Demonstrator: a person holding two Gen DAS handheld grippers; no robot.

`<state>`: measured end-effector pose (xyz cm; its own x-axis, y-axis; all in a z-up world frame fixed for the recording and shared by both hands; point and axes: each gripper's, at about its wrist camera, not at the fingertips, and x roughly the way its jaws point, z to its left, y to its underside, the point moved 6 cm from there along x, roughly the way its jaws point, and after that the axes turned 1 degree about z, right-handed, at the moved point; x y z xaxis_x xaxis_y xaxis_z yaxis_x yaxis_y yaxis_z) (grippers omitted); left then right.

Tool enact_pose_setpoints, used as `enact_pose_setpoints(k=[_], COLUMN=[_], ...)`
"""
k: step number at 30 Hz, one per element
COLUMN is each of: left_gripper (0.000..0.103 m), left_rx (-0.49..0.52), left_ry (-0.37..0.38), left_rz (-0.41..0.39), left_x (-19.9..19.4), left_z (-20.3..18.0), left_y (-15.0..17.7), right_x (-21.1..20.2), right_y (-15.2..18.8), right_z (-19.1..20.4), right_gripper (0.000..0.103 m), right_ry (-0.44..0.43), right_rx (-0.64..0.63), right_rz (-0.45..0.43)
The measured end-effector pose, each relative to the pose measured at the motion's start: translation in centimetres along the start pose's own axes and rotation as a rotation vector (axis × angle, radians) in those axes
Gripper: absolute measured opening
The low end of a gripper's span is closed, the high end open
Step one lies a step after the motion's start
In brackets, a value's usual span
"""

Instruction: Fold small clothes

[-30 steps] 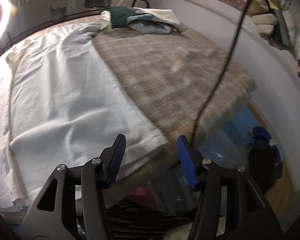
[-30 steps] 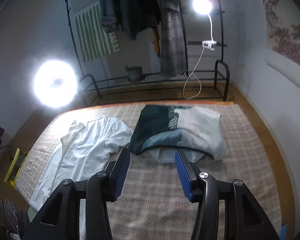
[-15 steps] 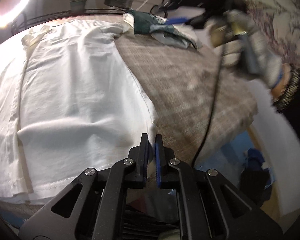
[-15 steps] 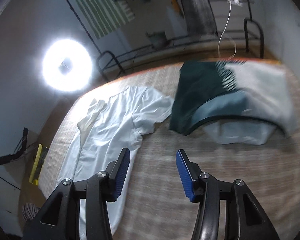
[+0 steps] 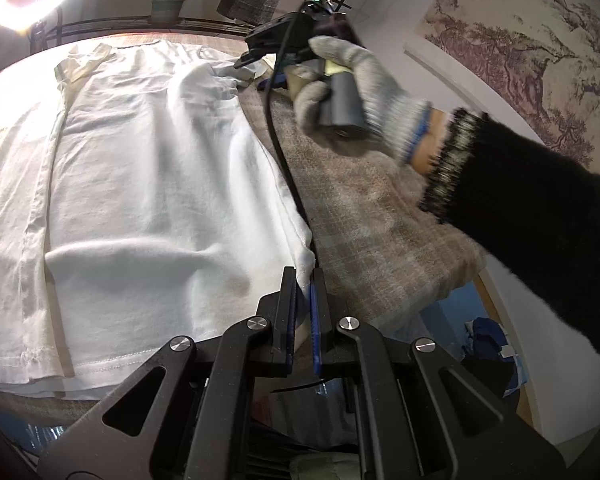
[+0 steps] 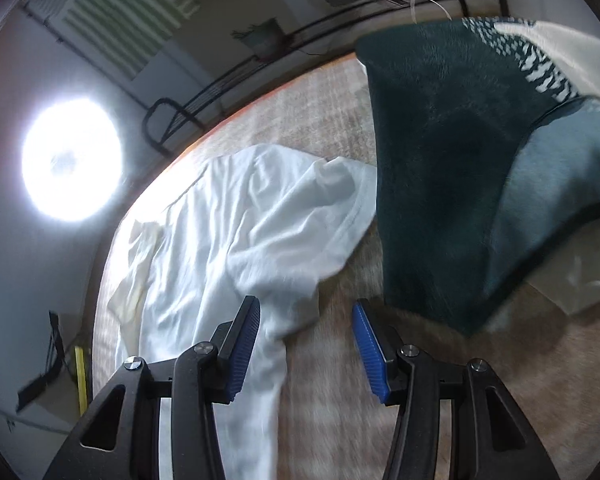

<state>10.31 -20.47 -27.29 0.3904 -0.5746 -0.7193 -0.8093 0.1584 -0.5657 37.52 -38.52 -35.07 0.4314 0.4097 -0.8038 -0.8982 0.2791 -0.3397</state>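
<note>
A white T-shirt [image 5: 148, 184] lies spread flat on the checked bed cover [image 5: 380, 216]. My left gripper [image 5: 303, 280] is shut on the shirt's near right hem corner at the bed's edge. In the right wrist view my right gripper [image 6: 306, 320] is open and empty, low over the shirt's sleeve [image 6: 300, 216] and armpit area. In the left wrist view the right gripper [image 5: 260, 54] shows far off, held by a gloved hand [image 5: 352, 92], by the shirt's far right sleeve.
A dark green and white folded garment [image 6: 460, 184] lies just right of the sleeve. A black cable [image 5: 280, 148] runs along the shirt's right edge. A ring light [image 6: 70, 160], clothes rack [image 6: 228, 80] and wall stand beyond the bed. Clutter lies on the floor [image 5: 484, 332].
My left gripper closed on the shirt's hem corner and stays there. My right gripper moved forward and down from high above the bed to just over the shirt's right sleeve, still open.
</note>
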Motion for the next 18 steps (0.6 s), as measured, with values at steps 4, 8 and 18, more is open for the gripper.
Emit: enact_pose_setpoints(k=[4,8,18], left_gripper=[0.004,0.004,0.004], left_rx=[-0.011,-0.027,-0.094], left_ry=[0.012,0.021,0.052], left_rz=[-0.001,-0.004,-0.039], left_x=[-0.2,-0.2,-1.3], left_z=[0.4,0.8,2.0], left_y=[-0.1,-0.1,0.0], right_x=[0.9,2.0,1.3], right_y=[-1.4,-2.3,-3.8], right_z=[0.1,1.2,5.2], right_gripper=[0.051,0.025,0.005], right_ry=[0.031,0.073,0.156], right_rx=[0.033,-0.012,-0.148], right_rz=[-0.041,-0.039,-0.029])
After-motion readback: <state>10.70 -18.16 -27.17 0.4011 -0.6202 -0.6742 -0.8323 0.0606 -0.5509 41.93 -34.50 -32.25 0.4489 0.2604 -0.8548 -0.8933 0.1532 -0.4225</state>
